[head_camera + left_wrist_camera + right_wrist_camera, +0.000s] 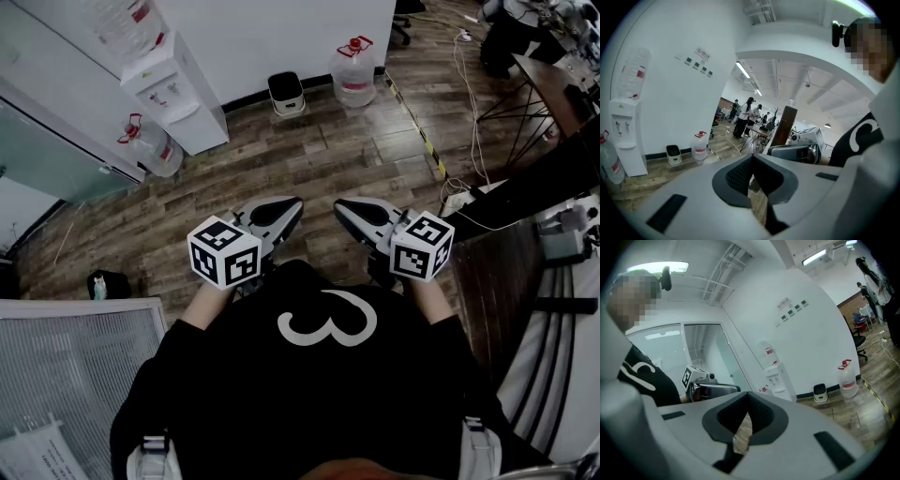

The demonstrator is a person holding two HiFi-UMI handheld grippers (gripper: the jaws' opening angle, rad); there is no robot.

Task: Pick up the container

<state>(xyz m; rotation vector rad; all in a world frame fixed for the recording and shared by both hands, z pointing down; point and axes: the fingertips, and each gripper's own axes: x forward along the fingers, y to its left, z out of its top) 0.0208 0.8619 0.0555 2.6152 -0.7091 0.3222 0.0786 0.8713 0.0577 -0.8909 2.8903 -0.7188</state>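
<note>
both left claw point(287, 212) and right claw point(348, 212) sit clenched and empty above the floor point(309, 150); best to open one before reaching.

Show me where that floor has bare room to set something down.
The widest bare patch of brown plank floor lies between the white water dispenser and the yellow-black striped tape. A small white bin and clear water jug line the wall. Right of the tape is crowded: white cables, dark desk legs.
</note>
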